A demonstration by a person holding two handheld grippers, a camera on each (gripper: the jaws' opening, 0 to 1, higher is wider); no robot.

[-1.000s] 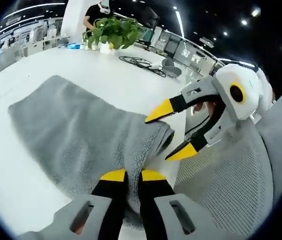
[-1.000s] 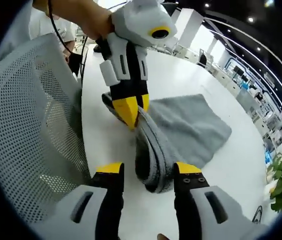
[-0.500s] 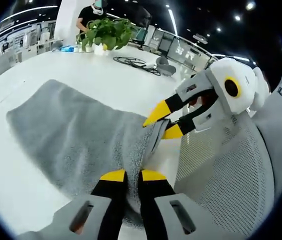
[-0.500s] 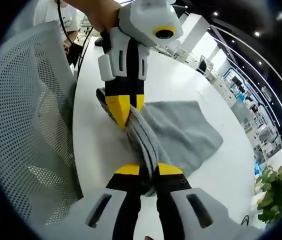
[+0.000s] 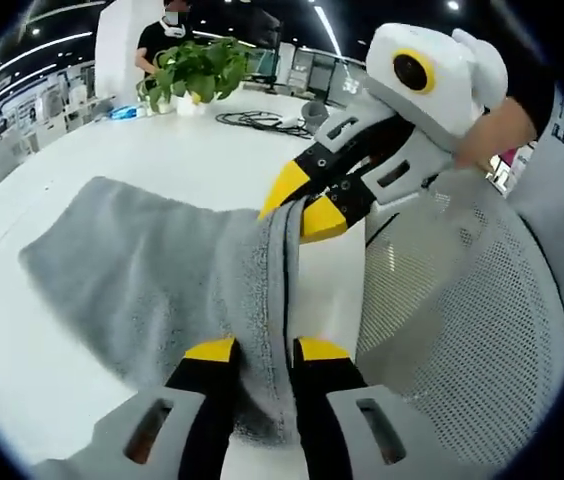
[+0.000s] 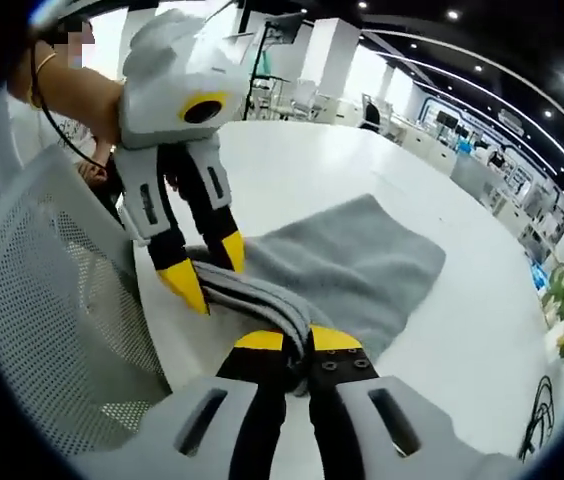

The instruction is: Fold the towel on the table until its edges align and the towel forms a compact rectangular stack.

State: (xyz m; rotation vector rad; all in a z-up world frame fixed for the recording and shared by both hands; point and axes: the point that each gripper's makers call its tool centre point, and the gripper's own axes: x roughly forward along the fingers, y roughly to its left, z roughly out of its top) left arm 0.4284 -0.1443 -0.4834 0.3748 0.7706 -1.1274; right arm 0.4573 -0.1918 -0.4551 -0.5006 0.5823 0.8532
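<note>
Grey towel (image 5: 152, 280): lies on white table (image 5: 162, 150), near edge gathered and lifted beside mesh chair (image 5: 462, 330). Right gripper (image 6: 297, 340): clamped on the towel's edge. Left gripper (image 5: 267, 350): jaws parted, towel edge lying between them.

the left gripper (image 5: 260, 352) has two black jaws capped with yellow tips, rising from pale grey moulded shoulders, each shoulder cut with a dark oblong slot. seen beside the white table (image 6: 482, 300), its body is a rounded white-grey shell ringed in yellow, with slotted grey side plates. the right gripper (image 6: 296, 340) is built alike: black jaws, yellow tips, small dark screws on the right tip, grey slotted shoulders. a thin black cable runs along the person's arm behind the left gripper's shell, near the table's edge.
</note>
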